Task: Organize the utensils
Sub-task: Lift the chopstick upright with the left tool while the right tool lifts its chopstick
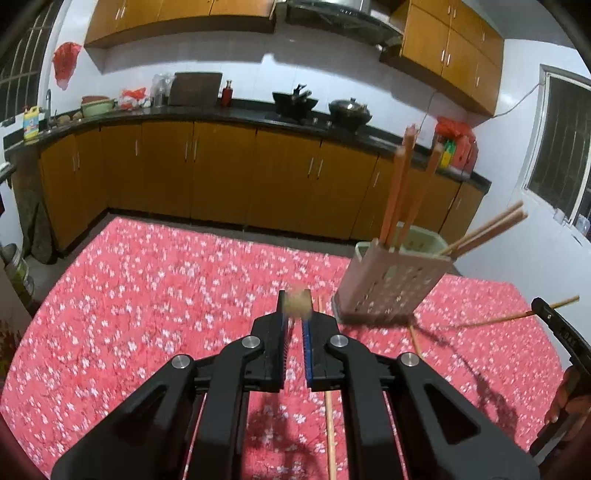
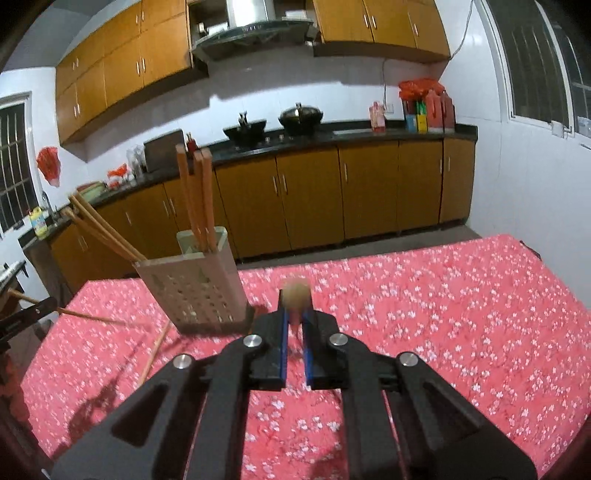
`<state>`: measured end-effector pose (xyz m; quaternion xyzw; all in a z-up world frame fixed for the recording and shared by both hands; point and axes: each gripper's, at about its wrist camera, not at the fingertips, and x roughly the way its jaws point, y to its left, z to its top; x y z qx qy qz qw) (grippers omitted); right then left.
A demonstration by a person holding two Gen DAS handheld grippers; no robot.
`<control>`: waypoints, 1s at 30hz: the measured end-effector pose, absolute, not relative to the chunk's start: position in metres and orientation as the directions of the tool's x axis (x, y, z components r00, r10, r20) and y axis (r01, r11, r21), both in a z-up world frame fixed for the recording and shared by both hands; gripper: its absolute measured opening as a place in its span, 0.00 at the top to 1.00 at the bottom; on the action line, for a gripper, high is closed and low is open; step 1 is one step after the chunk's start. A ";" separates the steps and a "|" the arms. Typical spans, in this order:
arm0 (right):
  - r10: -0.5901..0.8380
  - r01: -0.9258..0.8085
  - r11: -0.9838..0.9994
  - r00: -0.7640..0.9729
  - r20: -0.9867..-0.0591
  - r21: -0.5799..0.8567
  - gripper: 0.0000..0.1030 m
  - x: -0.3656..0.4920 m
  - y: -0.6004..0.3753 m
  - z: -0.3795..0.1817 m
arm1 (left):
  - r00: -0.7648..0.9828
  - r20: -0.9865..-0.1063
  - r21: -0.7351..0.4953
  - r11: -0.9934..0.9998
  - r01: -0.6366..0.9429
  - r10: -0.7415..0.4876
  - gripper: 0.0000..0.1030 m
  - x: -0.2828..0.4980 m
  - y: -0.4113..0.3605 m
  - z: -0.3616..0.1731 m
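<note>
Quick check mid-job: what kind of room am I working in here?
A home kitchen, by the look of it: wood cabinets under a dark counter, two woks beneath a range hood.

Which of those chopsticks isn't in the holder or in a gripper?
The lone chopstick lying flat on the tablecloth; others stand in the holder or are gripped.

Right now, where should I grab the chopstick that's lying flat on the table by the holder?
Take the loose chopstick near its middle, coming straight down from above and pinching across its width. It is thin and lies flat on the tablecloth, so nothing can slip under it from the side. Its far end points toward the holder, which crowds that end.
</note>
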<state>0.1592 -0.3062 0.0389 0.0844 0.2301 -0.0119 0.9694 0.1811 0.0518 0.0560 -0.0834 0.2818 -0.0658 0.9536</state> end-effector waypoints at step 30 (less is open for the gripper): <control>0.118 -0.119 0.973 0.993 0.018 0.199 0.93 0.214 -0.255 0.172 | 0.967 -0.159 -0.228 0.960 0.159 -0.198 0.93 0.219 -0.025 0.181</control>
